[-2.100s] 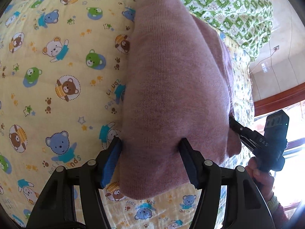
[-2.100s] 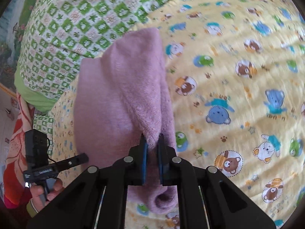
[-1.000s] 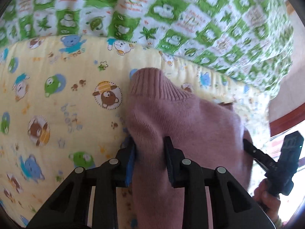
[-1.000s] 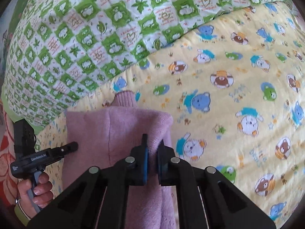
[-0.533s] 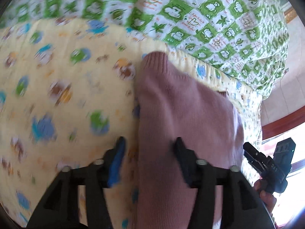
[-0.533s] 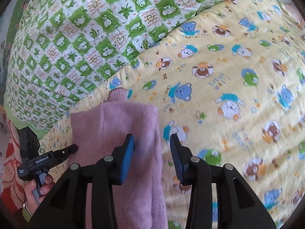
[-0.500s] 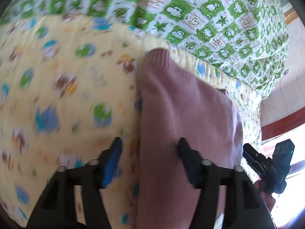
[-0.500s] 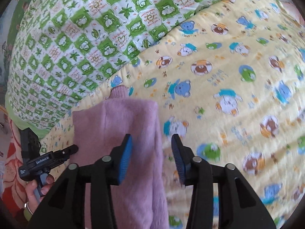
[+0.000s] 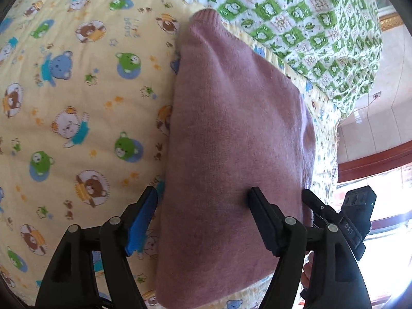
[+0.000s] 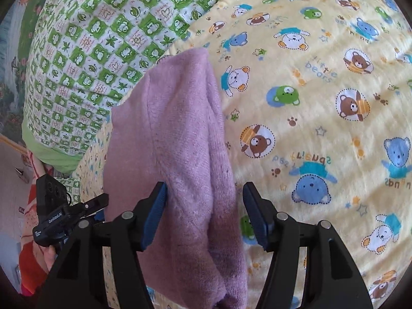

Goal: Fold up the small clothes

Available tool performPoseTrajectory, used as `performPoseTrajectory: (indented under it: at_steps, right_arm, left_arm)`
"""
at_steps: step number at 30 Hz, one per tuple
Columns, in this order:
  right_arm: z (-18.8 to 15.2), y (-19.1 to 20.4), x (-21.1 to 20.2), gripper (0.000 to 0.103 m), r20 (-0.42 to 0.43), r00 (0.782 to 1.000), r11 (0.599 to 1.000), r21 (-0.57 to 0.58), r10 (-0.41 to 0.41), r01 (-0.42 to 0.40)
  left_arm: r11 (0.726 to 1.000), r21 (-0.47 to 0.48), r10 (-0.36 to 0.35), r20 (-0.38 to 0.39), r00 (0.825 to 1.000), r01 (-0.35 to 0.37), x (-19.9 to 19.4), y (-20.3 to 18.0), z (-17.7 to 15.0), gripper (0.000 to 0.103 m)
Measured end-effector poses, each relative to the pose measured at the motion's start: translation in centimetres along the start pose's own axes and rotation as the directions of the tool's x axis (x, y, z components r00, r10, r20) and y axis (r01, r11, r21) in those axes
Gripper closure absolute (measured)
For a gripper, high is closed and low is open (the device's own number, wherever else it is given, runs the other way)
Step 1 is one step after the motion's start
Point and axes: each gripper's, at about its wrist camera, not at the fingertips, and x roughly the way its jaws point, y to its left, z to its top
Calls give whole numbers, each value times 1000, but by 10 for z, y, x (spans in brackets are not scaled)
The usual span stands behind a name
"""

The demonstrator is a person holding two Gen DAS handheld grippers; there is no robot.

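The pink knit garment (image 9: 231, 149) lies folded lengthwise on the yellow bear-print sheet (image 9: 77, 97), its ribbed end near the green checked quilt (image 9: 296, 20). Your left gripper (image 9: 203, 219) and right gripper (image 10: 203, 206) both straddle it, jaws opening, pads off the cloth. You appear to be in the release step; next probably calls for regripping one end to fold it across.

Bed (image 9: 77, 97) w/ yellow sheet, cartoon-bear print. Folded pink knit sweater (image 9: 231, 141) lies flat on it, right along the bed's side edge, ribbed end pointing toward the green-and-white checked quilt (image 9: 296, 18). Quilt is heaped across the bed's far end, draping over that corner.
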Motion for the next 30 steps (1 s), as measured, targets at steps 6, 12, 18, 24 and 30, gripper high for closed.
performPoseTrajectory:
  at_steps: [6, 12, 18, 24, 30]
  right_arm:
    - [7, 2, 4, 41, -19, 999, 1000, -11, 26, -26]
    - [13, -3, 8, 41, -37, 997, 998, 22, 66, -65]
    - [14, -5, 18, 41, -85, 992, 996, 12, 90, -89]
    - [15, -5, 29, 60, -122, 979, 986, 51, 166, -161]
    - [15, 18, 13, 71, -91, 980, 984, 15, 178, -178]
  left_arm:
    - [1000, -2, -13, -27, 1000, 13, 21, -2, 13, 25]
    - [998, -29, -62, -34, 997, 61, 30, 6, 14, 25]
    - [995, -28, -96, -32, 995, 95, 38, 7, 17, 33]
    - [993, -34, -110, -1, 994, 110, 35, 7, 15, 54]
    - [990, -7, -143, 69, 987, 144, 4, -4, 13, 66]
